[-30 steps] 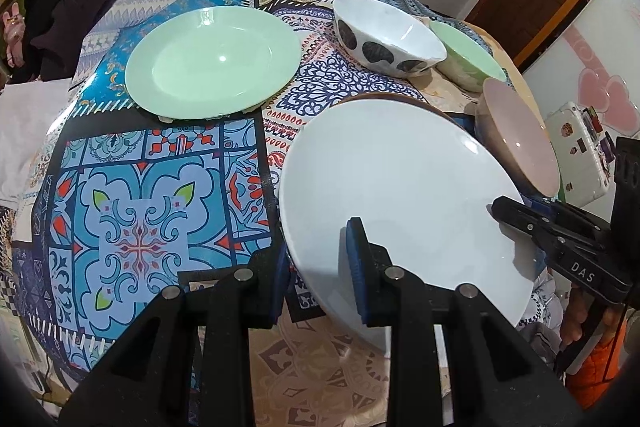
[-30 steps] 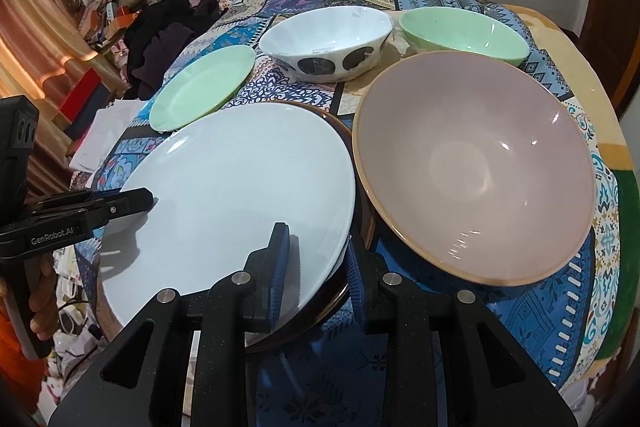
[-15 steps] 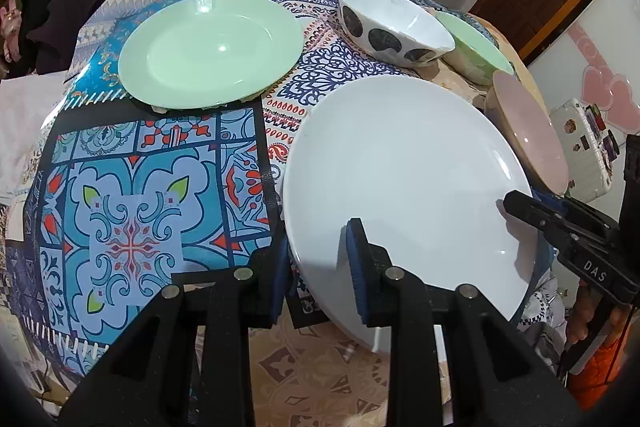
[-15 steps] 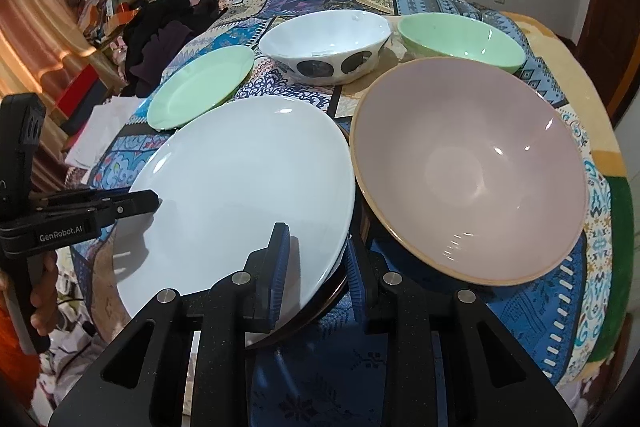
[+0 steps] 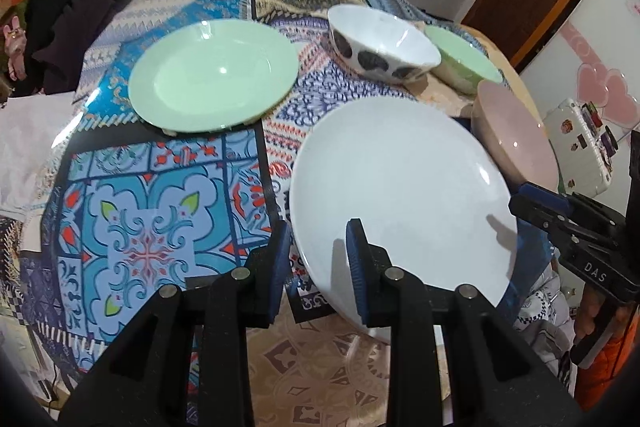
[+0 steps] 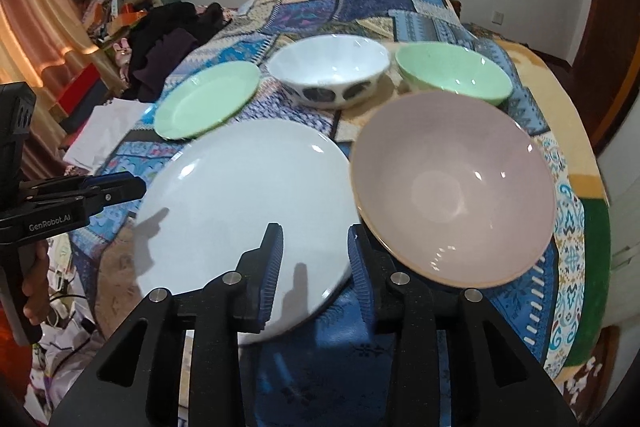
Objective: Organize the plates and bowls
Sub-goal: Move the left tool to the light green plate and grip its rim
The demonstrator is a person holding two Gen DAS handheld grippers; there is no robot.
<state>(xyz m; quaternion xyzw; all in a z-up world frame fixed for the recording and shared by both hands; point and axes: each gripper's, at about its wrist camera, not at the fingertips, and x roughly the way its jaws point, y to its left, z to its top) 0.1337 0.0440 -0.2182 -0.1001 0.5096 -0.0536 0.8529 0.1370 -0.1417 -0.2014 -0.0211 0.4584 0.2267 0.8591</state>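
A large white plate (image 5: pixel 400 187) (image 6: pixel 240 195) hangs tilted over the near edge of the patterned table (image 5: pixel 148 227). My left gripper (image 5: pixel 318 263) (image 6: pixel 136 187) is shut on its left rim. My right gripper (image 6: pixel 314 267) (image 5: pixel 520 207) has the plate's right rim between its jaws, which are opening and stand a little off it. A pink bowl (image 6: pixel 452 183) (image 5: pixel 516 139) sits close on the right. Behind stand a green plate (image 5: pixel 212 75) (image 6: pixel 206 99), a white bowl with dark spots (image 5: pixel 384 43) (image 6: pixel 328 67) and a green bowl (image 5: pixel 464 59) (image 6: pixel 452 71).
Dark clothes (image 5: pixel 68 27) (image 6: pixel 168 43) are piled at the table's far left, with white paper (image 6: pixel 104 131) beside them. A white box with stickers (image 5: pixel 580 147) stands off the table's right side. A person's hand (image 6: pixel 36 267) grips the left tool's handle.
The white plate has come up, and the brown rim that showed beneath it is out of sight. The right jaws stand slightly wider. The left grip is unchanged.
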